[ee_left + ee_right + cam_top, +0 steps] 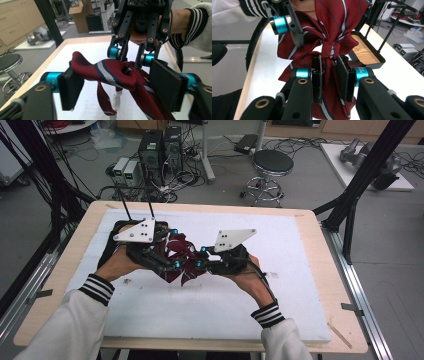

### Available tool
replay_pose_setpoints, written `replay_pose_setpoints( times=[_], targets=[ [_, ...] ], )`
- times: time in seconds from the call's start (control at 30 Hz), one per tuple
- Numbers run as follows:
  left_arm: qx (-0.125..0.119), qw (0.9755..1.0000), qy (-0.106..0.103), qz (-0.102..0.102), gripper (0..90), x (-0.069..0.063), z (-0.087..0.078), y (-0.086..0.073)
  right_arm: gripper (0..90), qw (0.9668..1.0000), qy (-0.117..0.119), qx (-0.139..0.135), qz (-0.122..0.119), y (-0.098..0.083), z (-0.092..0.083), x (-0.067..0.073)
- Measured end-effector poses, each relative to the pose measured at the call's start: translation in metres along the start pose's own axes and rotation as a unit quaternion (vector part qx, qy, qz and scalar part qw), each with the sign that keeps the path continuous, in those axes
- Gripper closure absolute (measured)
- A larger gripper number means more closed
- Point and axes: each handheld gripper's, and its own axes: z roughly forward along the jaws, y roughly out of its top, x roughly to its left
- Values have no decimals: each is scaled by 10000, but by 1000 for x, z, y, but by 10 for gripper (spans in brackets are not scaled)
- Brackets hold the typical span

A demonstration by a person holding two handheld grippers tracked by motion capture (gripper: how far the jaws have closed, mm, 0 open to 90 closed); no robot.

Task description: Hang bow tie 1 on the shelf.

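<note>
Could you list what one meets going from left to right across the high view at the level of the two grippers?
Bare left edge of the white mat → left gripper → red striped tie → right gripper → wooden table edge → grey floor.

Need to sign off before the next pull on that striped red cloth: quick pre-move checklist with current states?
1. Right tongs shut on the red striped cloth just below its knot: ok.
2. Left tongs gripping the cloth: not ok; cloth lies between the pads, but gaps show on both sides.
3. Knot formed and tight: ok in the right gripper view.
4. Cloth tail free of the white mat: cannot tell; it hangs down toward it.
5. Black tray clear of both tongs: ok, it sits beyond the cloth.
</note>
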Motion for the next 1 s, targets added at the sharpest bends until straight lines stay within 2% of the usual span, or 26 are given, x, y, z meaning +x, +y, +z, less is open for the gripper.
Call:
replay_pose_setpoints(
  times=[0.1,0.2,0.4,0.57,0.63,0.77,1.0],
  targets=[
    [91,9999,57,-9,418,0,-1,0,760,10000,-15,5,13,0,0,-1],
    [152,9999,24,-2,508,0,-1,0,759,10000,-40,2,31,0,-1,-1],
    [232,9997,6,14,640,-1,0,0,759,9999,-82,17,57,-1,0,-2],
    [101,9998,-81,-123,773,0,-2,-3,758,9999,-120,21,93,-1,-1,-3],
    [97,9997,-129,-209,793,0,-1,-5,758,9999,-116,57,83,-1,-1,-3],
    [182,9996,-98,-197,808,-1,-1,-6,755,9998,-119,158,62,-2,1,-2],
    [194,9997,-50,-151,809,-2,-1,-5,743,9999,-94,30,120,-4,2,-3]
  ],
)
